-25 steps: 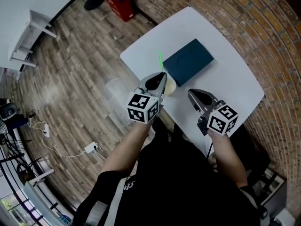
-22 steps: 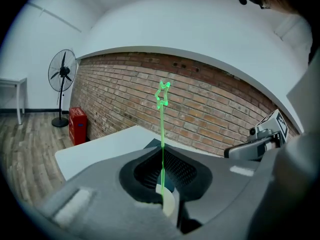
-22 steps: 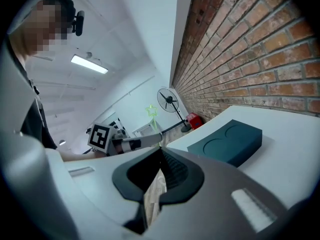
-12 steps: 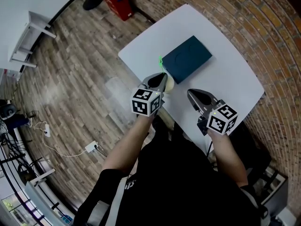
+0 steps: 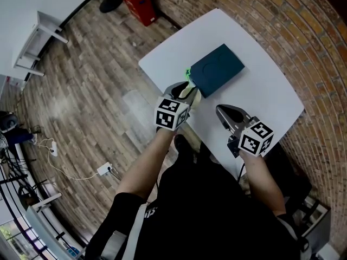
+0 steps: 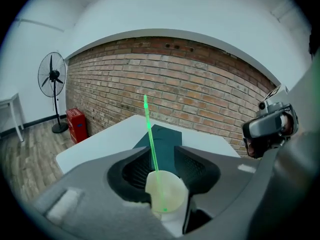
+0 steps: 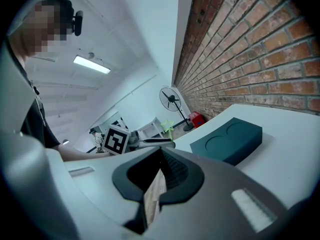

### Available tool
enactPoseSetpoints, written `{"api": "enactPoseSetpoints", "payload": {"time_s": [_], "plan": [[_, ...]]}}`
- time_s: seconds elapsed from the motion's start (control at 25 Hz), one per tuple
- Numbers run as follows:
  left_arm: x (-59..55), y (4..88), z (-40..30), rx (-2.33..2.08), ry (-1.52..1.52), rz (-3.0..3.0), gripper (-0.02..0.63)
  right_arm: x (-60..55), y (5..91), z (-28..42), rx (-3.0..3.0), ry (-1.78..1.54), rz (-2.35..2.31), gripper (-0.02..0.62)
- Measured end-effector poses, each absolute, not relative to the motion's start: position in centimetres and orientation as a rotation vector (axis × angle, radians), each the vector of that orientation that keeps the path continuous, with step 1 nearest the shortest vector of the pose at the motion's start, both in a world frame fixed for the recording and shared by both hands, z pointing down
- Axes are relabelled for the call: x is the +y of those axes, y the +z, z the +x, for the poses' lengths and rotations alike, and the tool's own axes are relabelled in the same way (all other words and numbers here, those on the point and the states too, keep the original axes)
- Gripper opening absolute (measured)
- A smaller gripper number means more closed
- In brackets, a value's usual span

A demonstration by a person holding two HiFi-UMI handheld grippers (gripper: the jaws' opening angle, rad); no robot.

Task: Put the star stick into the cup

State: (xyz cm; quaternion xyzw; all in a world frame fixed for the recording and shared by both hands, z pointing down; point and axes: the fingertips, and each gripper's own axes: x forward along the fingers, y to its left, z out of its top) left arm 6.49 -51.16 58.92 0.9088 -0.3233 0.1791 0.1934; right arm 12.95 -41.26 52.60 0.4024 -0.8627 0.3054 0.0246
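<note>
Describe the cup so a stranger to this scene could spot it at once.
On the white table, find the dark teal box. Beside its near corner stands the cup: small, cream, the only thing with a green star stick rising from it.

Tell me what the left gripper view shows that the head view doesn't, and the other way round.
Only the left gripper view: the inside of the cup, with the green stick standing in it. Only the head view: the stick's star, the person's forearms. Both: teal box, white table, red box, right gripper.
</note>
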Motion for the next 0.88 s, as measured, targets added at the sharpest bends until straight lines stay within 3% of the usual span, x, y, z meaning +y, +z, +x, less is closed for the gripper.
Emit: {"api": "enactPoseSetpoints", "payload": {"time_s": [0.28,0.68,0.88], "plan": [[-51.7,58.9,6.1,-0.969,0.59,2.517,0.287,-41.0,52.4,13.0,-2.686,0.945,1.22,0.0],[-50.5,55.3,5.2,-1.095,0.558,2.552,0.286,-40.5,51.0,13.7,-2.757,0.922,1.182,0.0],[-49.1,52.8,4.4,-1.08,0.455,2.522,0.244,-40.6,50.0,13.5,-2.813,0.901,1.117,0.0]]}}
